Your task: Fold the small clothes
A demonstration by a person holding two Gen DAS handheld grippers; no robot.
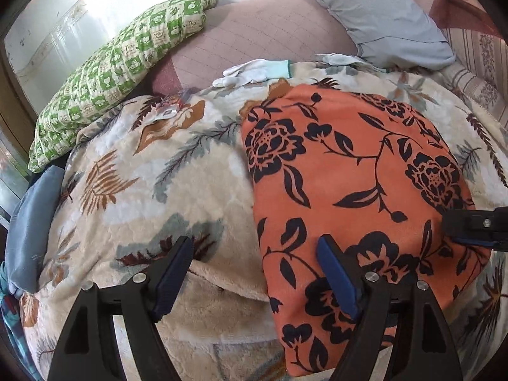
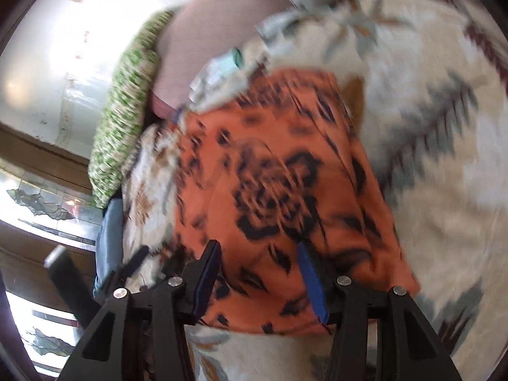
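Note:
An orange cloth with black flowers (image 1: 355, 184) lies folded and flat on a cream leaf-patterned blanket (image 1: 177, 190). My left gripper (image 1: 254, 254) is open and empty, hovering over the cloth's left edge near its front. The right gripper (image 1: 473, 228) shows at the cloth's right edge in the left wrist view. In the blurred right wrist view my right gripper (image 2: 258, 273) is open over the near part of the orange cloth (image 2: 273, 190), with nothing between the fingers.
A green checked pillow (image 1: 120, 70) lies at the back left, a grey pillow (image 1: 374, 16) at the back right. A white glove (image 1: 254, 71) lies behind the cloth. A blue cushion (image 1: 31, 228) sits at the blanket's left edge.

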